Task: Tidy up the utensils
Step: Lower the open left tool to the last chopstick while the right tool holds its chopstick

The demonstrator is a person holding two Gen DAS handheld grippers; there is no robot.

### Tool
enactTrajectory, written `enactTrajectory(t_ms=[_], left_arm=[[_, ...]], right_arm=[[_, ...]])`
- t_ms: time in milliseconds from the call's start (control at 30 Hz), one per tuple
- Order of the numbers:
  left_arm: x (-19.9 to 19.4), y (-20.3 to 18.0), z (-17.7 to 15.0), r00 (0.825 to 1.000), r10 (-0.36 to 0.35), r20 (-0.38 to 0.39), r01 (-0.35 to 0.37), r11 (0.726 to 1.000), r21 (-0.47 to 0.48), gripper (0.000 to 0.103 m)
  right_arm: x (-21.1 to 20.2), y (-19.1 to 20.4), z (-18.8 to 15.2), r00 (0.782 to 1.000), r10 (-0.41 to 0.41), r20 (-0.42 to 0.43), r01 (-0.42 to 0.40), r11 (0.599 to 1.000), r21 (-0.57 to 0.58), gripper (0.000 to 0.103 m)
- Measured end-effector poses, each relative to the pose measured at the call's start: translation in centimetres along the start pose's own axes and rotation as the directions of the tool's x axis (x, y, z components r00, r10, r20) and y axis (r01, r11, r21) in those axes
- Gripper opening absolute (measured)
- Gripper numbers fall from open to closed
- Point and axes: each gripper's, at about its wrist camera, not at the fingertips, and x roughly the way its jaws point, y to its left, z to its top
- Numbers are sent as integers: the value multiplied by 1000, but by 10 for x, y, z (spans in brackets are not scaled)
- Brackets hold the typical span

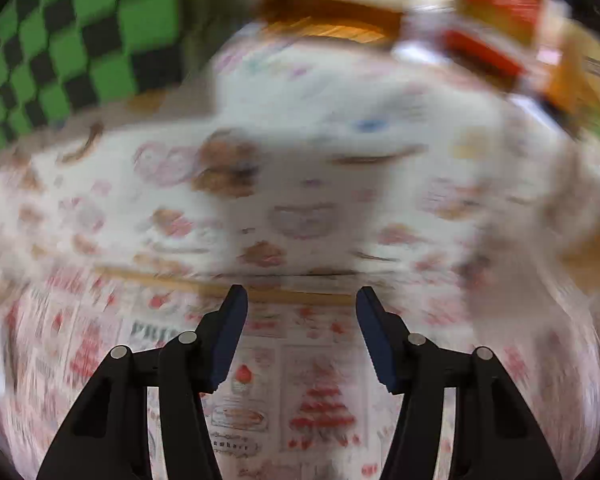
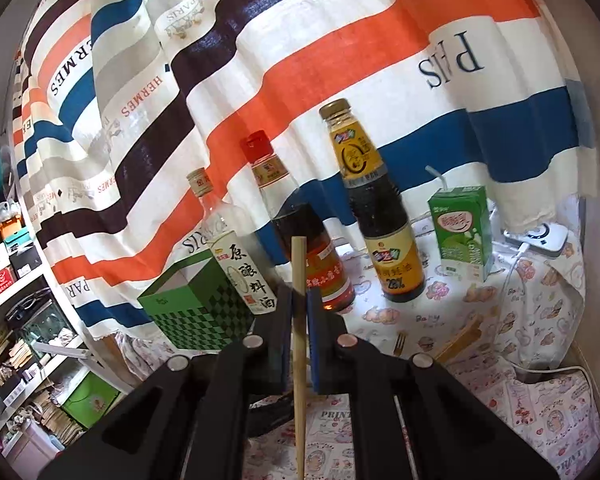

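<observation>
R gripper is clamped on a wooden chopstick. The stick runs upright betw. the two blue pads, its top end poking above the fingertips and the rest passing down through the jaws and out the bottom of the right wrist view. Pads press it from both sides, no gap visible.

Behind the R gripper: a green checked box w/ an open top, just left of the fingers, and three bottles in a row – a clear one w/ a white label, a red-capped one directly behind the stick, and a dark sauce bottle w/ a yellow label. A green drink carton w/ a straw stands further right. All sit on a patterned tablecloth, in front of a striped curtain. More wooden utensils and a fork lie on the cloth right of the gripper, apart from it.

L gripper: jaws apart, nothing betw. them. Left wrist view is heavily blurred; it looks down on the cloth, w/ a thin wooden stick lying crosswise just beyond the fingertips – can't tell if touching. The checked box shows top left.
</observation>
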Motion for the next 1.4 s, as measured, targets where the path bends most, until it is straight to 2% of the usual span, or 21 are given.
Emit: enactTrajectory(t_ms=[100, 167, 233, 400, 533, 633, 767, 900, 1033, 1300, 1333, 1400], left_arm=[[11, -4, 1, 999, 45, -3, -45, 998, -40, 52], [11, -6, 1, 999, 27, 20, -26, 998, -63, 52], [13, -7, 0, 999, 42, 32, -39, 995, -92, 52], [28, -17, -6, 997, 76, -4, -76, 993, -87, 52], [38, -21, -3, 998, 68, -7, -69, 992, -109, 52], [44, -29, -4, 997, 73, -1, -72, 993, -97, 52], [52, -39, 4, 993, 119, 5, -118, 990, -74, 56], [53, -48, 6, 981, 187, -49, -189, 981, -34, 54], [43, -53, -5, 981, 174, -85, -175, 984, -4, 51], [9, -34, -43, 987, 71, -146, -68, 997, 22, 50], [5, -33, -49, 987, 77, -142, -73, 997, 32, 51], [-1, -30, -56, 989, 62, -137, -59, 998, 31, 62]], right_arm=[[-1, -2, 2, 1000, -19, -1, 19, 1000, -2, 7], [-1, -8, 3, 1000, -12, -7, 12, 1000, 23, 7], [-2, -12, 5, 1000, -13, -1, 13, 999, 36, 7], [-6, -12, 7, 1000, -24, 10, 24, 999, 33, 7], [-6, -10, 7, 1000, -25, 10, 25, 999, 21, 7], [-3, -9, 6, 1000, -25, -6, 25, 1000, 15, 7], [-1, -10, 6, 1000, -29, -8, 30, 999, 18, 7], [-2, -13, 7, 1000, -30, -9, 30, 999, 16, 7], [-3, -14, 8, 999, -48, 0, 48, 999, 14, 7], [-10, -5, 8, 999, -43, 18, 43, 999, -7, 7], [-11, -3, 8, 999, -40, 20, 40, 999, -12, 7], [-12, -1, 7, 999, -41, 21, 41, 999, -20, 7]])
